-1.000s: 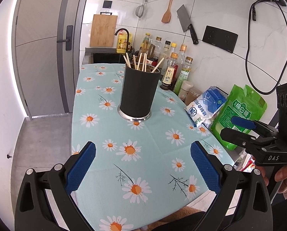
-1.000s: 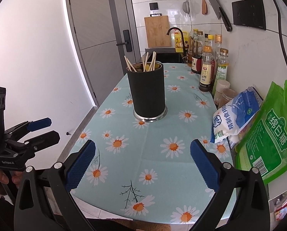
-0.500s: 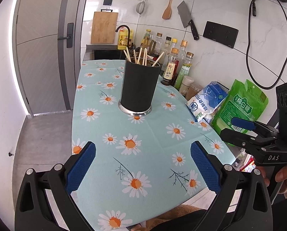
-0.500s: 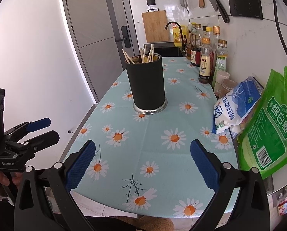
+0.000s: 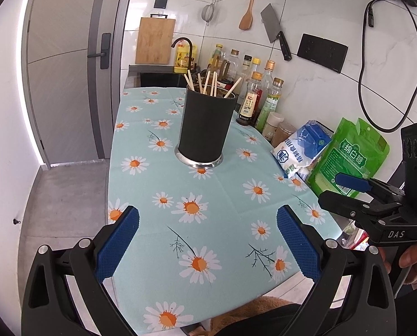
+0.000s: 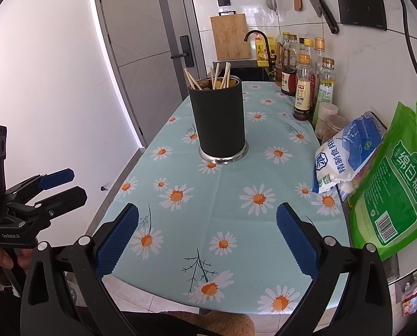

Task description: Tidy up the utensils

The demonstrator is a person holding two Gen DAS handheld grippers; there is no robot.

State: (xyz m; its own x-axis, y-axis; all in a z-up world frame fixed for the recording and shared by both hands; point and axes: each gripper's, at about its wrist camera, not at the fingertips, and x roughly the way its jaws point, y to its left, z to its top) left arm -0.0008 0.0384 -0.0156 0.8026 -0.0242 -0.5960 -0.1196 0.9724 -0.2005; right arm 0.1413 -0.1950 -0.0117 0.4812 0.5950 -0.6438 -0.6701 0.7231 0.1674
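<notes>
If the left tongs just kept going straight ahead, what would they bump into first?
Probably the black utensil holder with chopsticks in it. The left tongs are open, hovering over the daisy tablecloth, and nothing else stands between. Depth is hard to judge, so they might pass above it.

chopsticks (image 5: 208, 84) in holder (image 5: 207, 128) | holder on table (image 5: 163, 184) | bottles (image 5: 260, 98) behind-right
</notes>
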